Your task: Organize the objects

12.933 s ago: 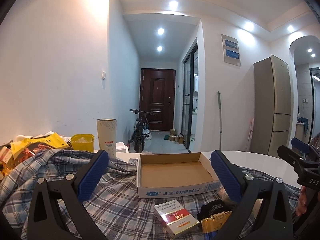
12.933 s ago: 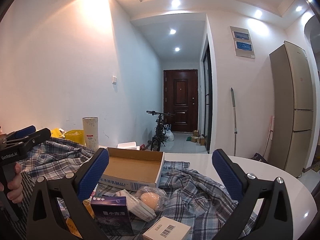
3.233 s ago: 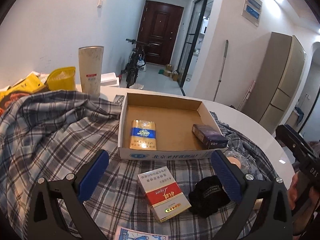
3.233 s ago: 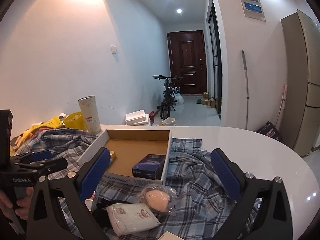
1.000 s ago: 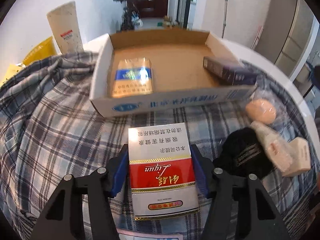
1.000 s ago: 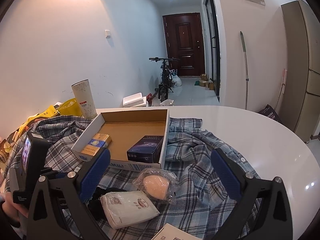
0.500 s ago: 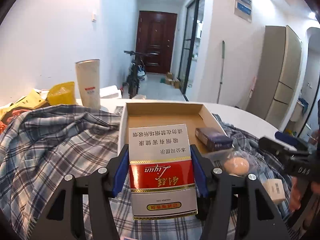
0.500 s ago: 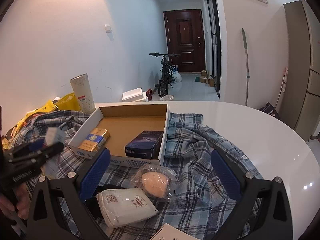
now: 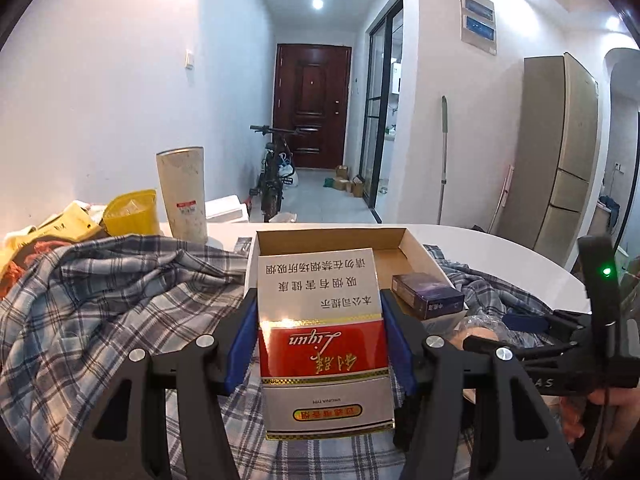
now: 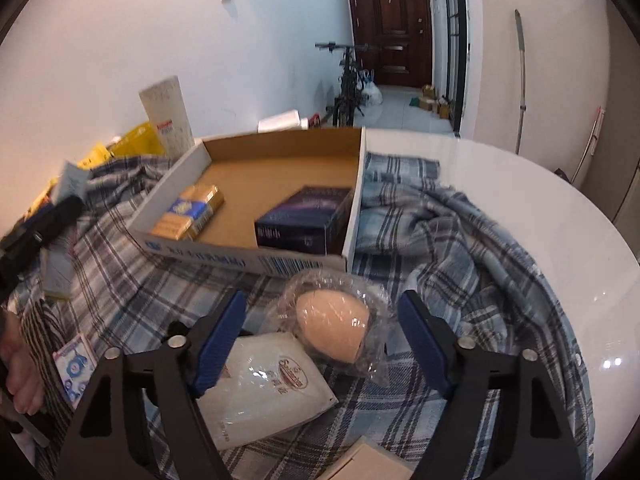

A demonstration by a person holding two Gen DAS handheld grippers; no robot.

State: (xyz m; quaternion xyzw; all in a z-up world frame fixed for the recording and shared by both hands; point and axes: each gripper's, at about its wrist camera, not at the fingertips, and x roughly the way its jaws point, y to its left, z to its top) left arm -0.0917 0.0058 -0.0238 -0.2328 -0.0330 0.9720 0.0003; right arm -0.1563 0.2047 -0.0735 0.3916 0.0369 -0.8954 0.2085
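I see a brown door (image 9: 312, 106) upper centre, a bike (image 9: 274, 172) below it, a tall fridge (image 9: 560, 152) at right, a tumbler (image 9: 182, 194) centre left.

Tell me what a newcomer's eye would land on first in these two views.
First, the red and white carton, clamped between the left gripper pads and raised in front of the cardboard tray. Next, the peach egg-shaped item in clear wrap lying on the plaid cloth just before the tray, between the right gripper pads, which have just been closing but do not visibly press it. Inside the tray lie a gold and blue pack and a dark blue box.
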